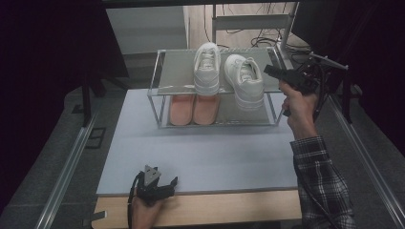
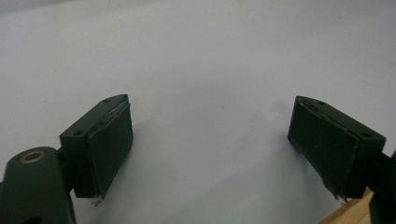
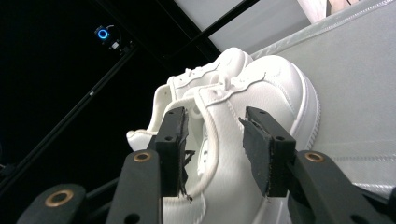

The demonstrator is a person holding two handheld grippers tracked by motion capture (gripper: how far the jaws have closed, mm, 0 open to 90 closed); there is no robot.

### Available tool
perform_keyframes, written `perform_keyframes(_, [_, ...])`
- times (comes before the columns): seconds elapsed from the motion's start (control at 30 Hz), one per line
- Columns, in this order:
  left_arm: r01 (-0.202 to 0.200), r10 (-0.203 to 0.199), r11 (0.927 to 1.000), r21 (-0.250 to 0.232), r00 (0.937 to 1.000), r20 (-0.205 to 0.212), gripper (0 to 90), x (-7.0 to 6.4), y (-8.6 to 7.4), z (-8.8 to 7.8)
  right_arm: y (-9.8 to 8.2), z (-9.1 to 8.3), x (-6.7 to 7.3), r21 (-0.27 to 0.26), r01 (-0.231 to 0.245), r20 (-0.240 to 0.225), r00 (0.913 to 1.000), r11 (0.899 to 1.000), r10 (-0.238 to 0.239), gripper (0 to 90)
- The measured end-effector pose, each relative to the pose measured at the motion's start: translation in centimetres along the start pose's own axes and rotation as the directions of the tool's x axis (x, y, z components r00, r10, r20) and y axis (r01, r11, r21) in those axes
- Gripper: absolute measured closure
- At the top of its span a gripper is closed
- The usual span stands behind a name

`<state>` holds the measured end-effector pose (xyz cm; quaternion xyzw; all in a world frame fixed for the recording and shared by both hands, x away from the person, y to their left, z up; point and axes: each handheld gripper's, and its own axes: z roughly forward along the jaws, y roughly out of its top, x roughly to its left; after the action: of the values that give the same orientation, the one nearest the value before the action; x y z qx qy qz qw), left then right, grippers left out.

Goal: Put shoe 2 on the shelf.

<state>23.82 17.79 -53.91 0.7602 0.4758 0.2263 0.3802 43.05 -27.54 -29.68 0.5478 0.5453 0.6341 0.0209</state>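
Listing my right claw [image 1: 268, 70]: jaws partly spread, pinching nothing, level beside the right white shoe [image 1: 244, 78] on the rack's [image 1: 154, 90] top shelf, next to the left white shoe [image 1: 207, 67]. My left claw [image 1: 173, 182]: spread wide over the table [image 1: 200, 152], empty.

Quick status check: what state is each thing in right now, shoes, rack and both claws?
Right white sneaker: upright on the rack's top shelf, angled, apart from the right claw's jaws.
Left white sneaker: upright on the top shelf, toe toward the person.
Pink shoes: side by side on the lower shelf.
Rack: standing on the table.
Right claw: part open, nothing between its pads.
Left claw: wide open, empty, over the table.
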Motion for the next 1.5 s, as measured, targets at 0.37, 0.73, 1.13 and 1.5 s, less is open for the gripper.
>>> perform_keyframes(0.37, [0.001,-0.001,1.0,-0.002,1.0,-0.001,14.0,0.0,0.0,0.0,-1.6,-2.1,-0.8,0.024,0.031,-0.024,0.9993,0.999,-0.031,79.0])
perform_keyframes(0.73, [0.001,-0.001,1.0,-0.002,1.0,-0.001,13.9,0.0,0.0,0.0,-4.3,-3.9,-1.6,0.071,0.079,-0.02,0.9968,0.994,-0.078,89.9])
perform_keyframes(1.13, [0.001,-0.001,1.0,-0.003,1.0,-0.002,14.0,0.0,0.0,0.0,-7.0,-4.5,-1.9,0.119,0.115,-0.053,0.9926,0.986,-0.109,89.9])
perform_keyframes(1.5, [0.002,-0.002,1.0,-0.001,1.0,-0.002,13.9,0.0,0.0,0.0,-8.4,-3.2,-1.7,0.167,0.131,-0.066,0.9905,0.977,-0.121,89.9])
